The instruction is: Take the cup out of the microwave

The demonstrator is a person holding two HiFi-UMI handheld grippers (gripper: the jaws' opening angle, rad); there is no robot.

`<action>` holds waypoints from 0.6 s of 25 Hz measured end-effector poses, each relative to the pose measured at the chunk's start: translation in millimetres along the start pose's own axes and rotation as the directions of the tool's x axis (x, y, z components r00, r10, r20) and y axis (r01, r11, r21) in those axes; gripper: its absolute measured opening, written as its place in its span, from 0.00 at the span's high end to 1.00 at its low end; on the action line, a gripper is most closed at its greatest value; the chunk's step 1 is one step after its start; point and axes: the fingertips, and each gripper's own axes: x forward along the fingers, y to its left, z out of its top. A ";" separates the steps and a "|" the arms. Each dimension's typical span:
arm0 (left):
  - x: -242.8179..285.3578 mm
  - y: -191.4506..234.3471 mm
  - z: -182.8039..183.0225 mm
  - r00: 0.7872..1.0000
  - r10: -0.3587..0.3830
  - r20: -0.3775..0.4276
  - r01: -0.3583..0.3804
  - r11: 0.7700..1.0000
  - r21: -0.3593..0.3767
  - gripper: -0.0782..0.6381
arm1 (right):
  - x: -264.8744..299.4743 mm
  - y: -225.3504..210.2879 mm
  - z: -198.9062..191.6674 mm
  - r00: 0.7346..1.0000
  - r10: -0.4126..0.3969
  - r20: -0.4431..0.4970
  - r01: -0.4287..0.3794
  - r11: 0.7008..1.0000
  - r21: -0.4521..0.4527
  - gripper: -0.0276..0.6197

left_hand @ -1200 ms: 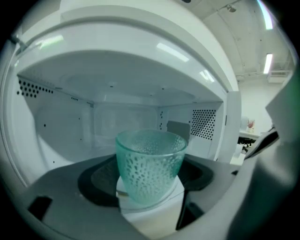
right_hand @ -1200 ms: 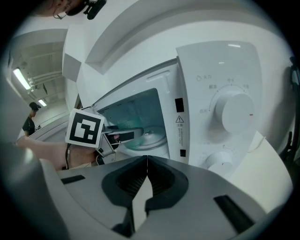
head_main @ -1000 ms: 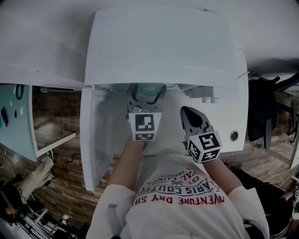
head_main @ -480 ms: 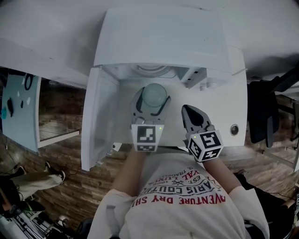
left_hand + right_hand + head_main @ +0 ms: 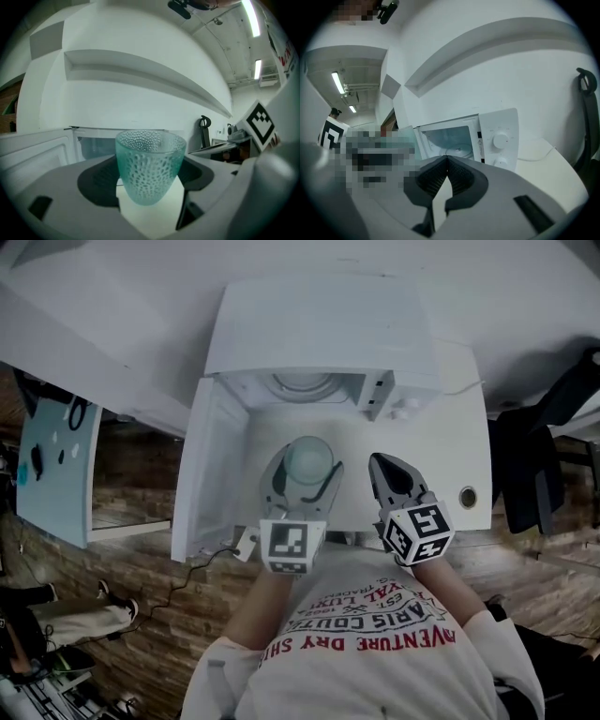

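Between the left gripper's (image 5: pixel 304 461) two dark ribbed pads stands the pale green, dimpled, see-through glass cup (image 5: pixel 150 164), upright, with its open rim rising clear above the jaws. Both pads press against its lower sides, one on each flank, so the jaws are clamped on the cup. Beyond the jaw tips, straight ahead, is the open cavity of the white microwave oven (image 5: pixel 319 324). The cup is outside that cavity, in front of its mouth and over the white countertop (image 5: pixel 455 418). Whether the cup's base touches the countertop cannot be told. To the left of the jaws, the microwave's door (image 5: pixel 214 474) is swung wide open. The round glass turntable (image 5: pixel 302 382) inside is bare.

Just beside the left gripper, on its right, is the right gripper (image 5: pixel 446 161). Its jaws are pressed together at the tips, with nothing between them. Ahead of its jaws and a little to their right is the microwave's control panel with two round white knobs (image 5: pixel 500 139). To their left in that gripper's view, a mosaic patch covers where the left gripper and cup would show.
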 end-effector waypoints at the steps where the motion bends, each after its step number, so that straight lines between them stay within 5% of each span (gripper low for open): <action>1: -3.7 -2.9 4.4 1.000 -0.001 0.011 0.001 1.000 0.006 0.37 | -2.2 1.6 3.7 1.000 0.000 0.011 0.000 1.000 -0.003 0.94; 15: -17.2 -18.4 40.4 0.994 -0.050 0.098 0.044 0.997 0.056 0.37 | -20.9 11.6 39.3 0.990 -0.029 0.138 0.038 0.997 -0.062 0.94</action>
